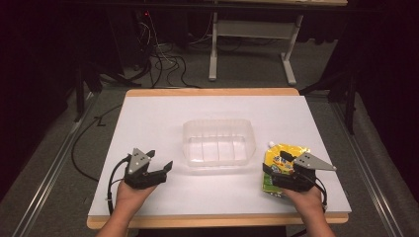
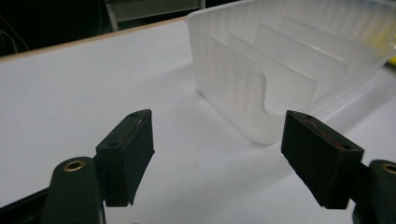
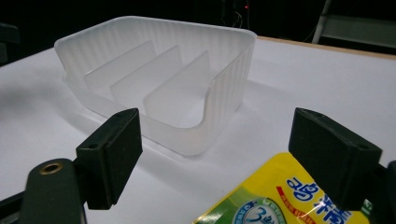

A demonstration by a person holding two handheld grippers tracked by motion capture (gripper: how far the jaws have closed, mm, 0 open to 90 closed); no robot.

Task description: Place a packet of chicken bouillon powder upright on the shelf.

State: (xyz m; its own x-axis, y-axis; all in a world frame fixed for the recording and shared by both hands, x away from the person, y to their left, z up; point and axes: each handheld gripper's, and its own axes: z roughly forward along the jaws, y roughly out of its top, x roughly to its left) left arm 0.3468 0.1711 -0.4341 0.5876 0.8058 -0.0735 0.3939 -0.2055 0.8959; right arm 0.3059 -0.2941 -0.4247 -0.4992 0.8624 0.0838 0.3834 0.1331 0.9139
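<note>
**Pouch under the right gripper, bin at centre**

While both grippers sit near the table's (image 1: pixel 148 113) front edge, the yellow pouch (image 1: pixel 281 157) lies flat just right of the clear bin (image 1: pixel 218 142), spout pointing away from the person. Over its near end hovers the right gripper (image 3: pixel 243 154), jaws spread wide; whether a jaw touches the pouch is hard to tell. Well apart on the other side, the left gripper (image 2: pixel 217 154) is spread too, holding nothing, aimed at the bin's notched wall.
</note>
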